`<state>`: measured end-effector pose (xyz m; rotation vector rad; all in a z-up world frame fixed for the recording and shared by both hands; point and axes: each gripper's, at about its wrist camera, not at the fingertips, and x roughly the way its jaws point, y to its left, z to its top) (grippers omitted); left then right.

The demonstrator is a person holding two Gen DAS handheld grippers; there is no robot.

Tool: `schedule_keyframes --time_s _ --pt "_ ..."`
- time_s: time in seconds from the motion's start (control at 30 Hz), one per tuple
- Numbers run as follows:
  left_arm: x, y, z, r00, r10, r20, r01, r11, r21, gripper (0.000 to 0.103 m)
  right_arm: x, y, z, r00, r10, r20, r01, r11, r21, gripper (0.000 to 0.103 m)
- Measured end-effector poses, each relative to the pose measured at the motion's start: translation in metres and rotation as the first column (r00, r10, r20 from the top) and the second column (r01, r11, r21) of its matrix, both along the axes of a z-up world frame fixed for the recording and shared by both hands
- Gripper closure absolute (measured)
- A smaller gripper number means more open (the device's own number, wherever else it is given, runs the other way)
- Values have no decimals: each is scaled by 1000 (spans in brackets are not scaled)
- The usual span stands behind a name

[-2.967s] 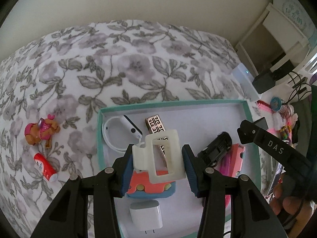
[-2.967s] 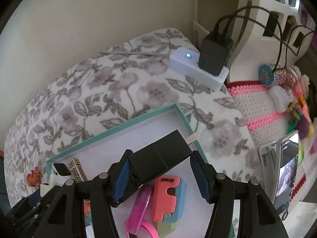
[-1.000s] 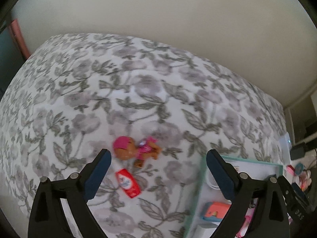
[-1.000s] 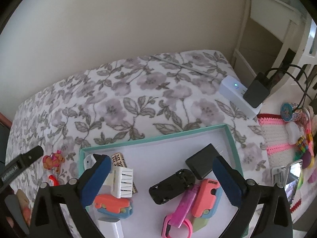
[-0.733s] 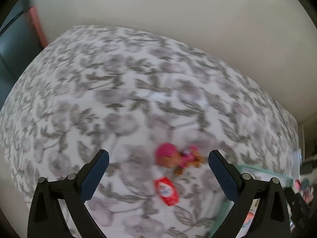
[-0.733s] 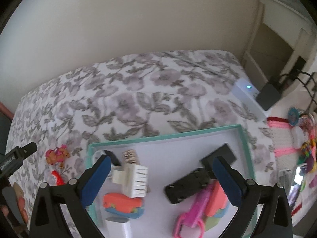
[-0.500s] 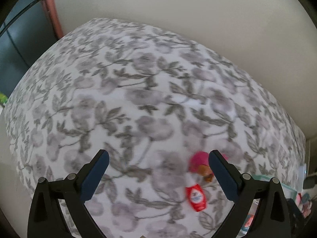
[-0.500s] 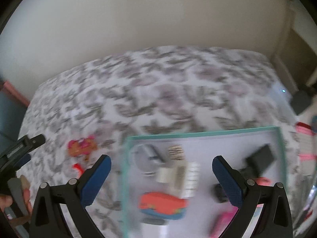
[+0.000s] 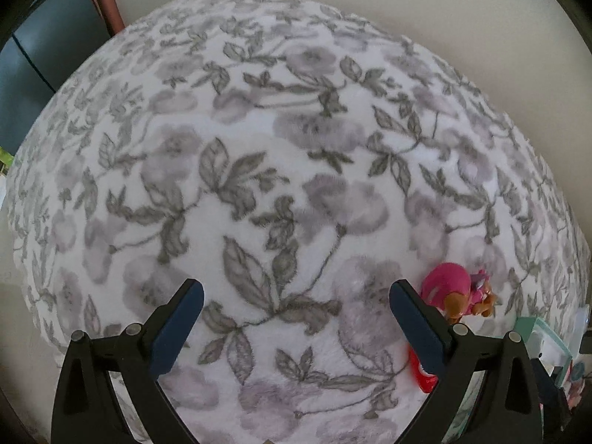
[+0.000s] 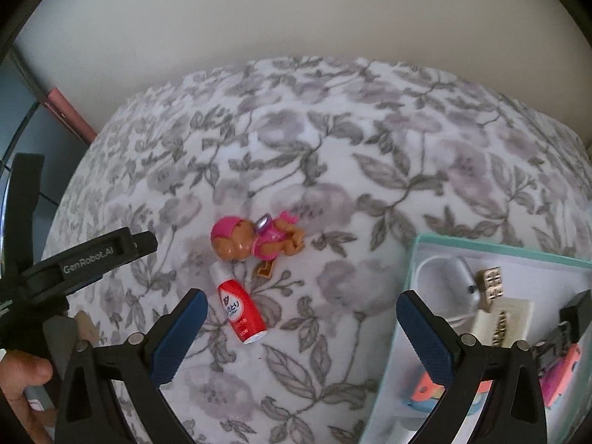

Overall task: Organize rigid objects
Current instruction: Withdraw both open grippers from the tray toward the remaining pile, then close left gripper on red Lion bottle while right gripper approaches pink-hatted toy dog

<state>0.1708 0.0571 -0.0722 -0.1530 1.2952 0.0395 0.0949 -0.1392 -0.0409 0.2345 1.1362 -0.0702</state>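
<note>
A pink and brown toy pup (image 10: 255, 239) lies on the flowered blanket, with a small red and white tube (image 10: 239, 307) just in front of it. My right gripper (image 10: 301, 305) is open above the blanket, the tube near its left finger. A teal box (image 10: 492, 249) at the right holds a white hair clip (image 10: 503, 320), a white round case and other small items. In the left wrist view my left gripper (image 9: 294, 294) is open and empty; the pup (image 9: 457, 292) sits beside its right finger and the tube (image 9: 421, 372) is partly hidden behind it.
The flowered blanket (image 9: 259, 170) covers a bed against a pale wall. A pink post (image 10: 68, 113) and dark furniture stand at the far left. The left gripper's body (image 10: 74, 259) and a hand (image 10: 22, 381) show at the lower left of the right wrist view.
Both grippers let go of their items into the box and swung left. The pup and tube now lie in front of the right gripper and at the left gripper's right finger.
</note>
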Motion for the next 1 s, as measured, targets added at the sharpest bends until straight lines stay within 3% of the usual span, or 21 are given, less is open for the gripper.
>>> schedule_keyframes --time_s 0.37,0.63,1.0 --pt "-3 -27 -16 993 -99 -60 96 994 -51 3 7 1 -24 999 -13 -52 11 1000 -22 0" --pt "-8 -45 -22 986 -146 -78 140 987 -81 3 1 -13 -6 999 -24 -22 23 997 -74 0" --pt "-28 -103 -31 960 -257 -108 251 966 -64 4 -6 -39 12 995 -97 23 98 995 -34 0"
